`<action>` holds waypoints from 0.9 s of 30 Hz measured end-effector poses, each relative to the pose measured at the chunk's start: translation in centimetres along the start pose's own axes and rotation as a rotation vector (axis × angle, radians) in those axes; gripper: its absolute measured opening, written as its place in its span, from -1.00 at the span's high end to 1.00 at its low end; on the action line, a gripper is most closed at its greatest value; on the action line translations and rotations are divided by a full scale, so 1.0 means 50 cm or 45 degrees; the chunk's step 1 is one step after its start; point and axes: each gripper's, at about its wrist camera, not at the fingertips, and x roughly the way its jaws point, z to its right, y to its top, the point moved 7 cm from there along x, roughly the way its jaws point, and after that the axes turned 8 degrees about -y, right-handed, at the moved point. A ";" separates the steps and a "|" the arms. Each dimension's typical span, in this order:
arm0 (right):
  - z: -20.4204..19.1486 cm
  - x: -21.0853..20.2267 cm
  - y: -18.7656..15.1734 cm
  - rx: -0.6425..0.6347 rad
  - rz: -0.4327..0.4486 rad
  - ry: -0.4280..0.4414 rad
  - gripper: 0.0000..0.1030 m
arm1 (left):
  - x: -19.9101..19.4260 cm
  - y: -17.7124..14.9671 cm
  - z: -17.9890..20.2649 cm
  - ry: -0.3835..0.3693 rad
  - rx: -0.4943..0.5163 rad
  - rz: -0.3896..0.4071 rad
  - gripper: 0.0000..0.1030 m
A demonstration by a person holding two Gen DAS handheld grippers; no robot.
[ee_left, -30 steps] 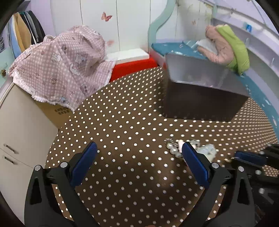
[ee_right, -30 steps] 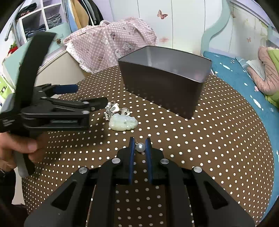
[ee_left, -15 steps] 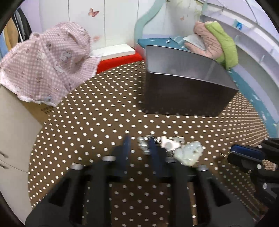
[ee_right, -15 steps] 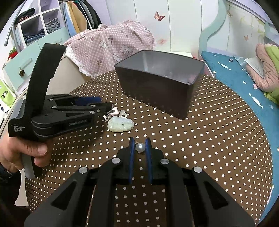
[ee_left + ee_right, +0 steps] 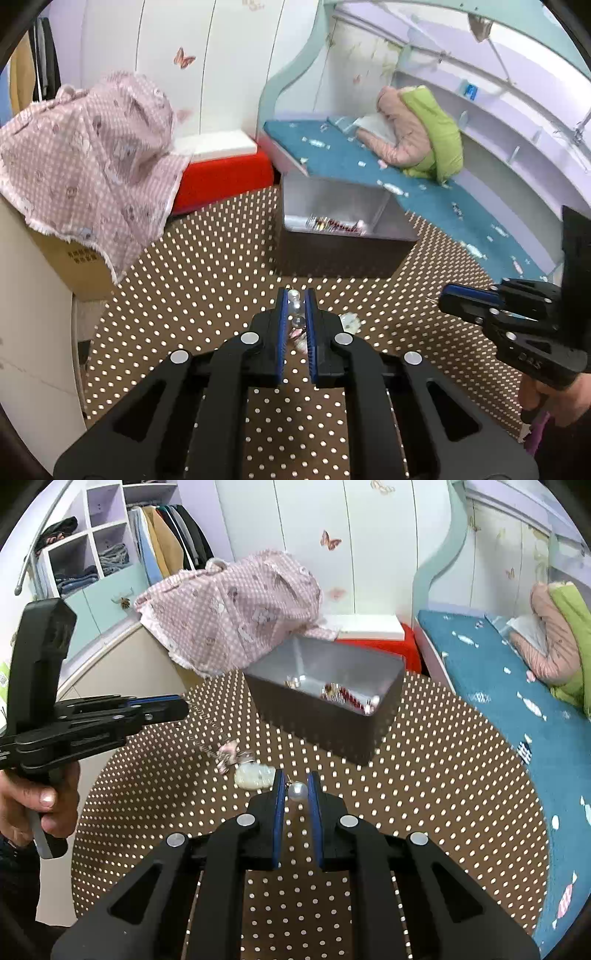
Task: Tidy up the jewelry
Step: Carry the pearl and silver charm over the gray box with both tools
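My left gripper [image 5: 295, 295] is shut on a beaded chain [image 5: 294, 308] and holds it above the dotted table; in the right wrist view the chain [image 5: 201, 734] hangs from the left gripper [image 5: 183, 709] down to a pink charm [image 5: 229, 751]. My right gripper [image 5: 295, 781] is shut on a pearl earring [image 5: 297, 791]. It also shows in the left wrist view [image 5: 443, 297]. A pale jade pendant [image 5: 255, 776] lies on the table just left of it. The dark open box [image 5: 325, 716] holds several jewelry pieces; it also shows in the left wrist view [image 5: 332, 236].
The round table has a brown polka-dot cloth [image 5: 424, 775]. A pink checked cloth [image 5: 236, 605] covers a carton behind the box. A red and white block [image 5: 221, 166] and a teal bed [image 5: 498, 672] lie beyond the table.
My left gripper closed on the chain and lifted it off the table, the charm trailing. My right gripper rose with the pearl earring; both now look down at the box.
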 end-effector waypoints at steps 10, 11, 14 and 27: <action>-0.024 -0.048 0.058 -0.057 0.102 -0.009 0.79 | -0.120 0.061 0.041 -0.022 0.074 0.142 0.82; -0.026 -0.051 0.064 -0.064 0.112 -0.010 0.79 | -0.130 0.068 0.045 -0.025 0.083 0.154 0.82; -0.034 -0.064 0.089 -0.081 0.148 -0.018 0.79 | -0.149 0.091 0.057 -0.042 0.106 0.186 0.82; -0.018 -0.086 0.245 -0.090 0.263 -0.004 0.79 | -0.188 0.243 0.119 -0.083 0.205 0.315 0.82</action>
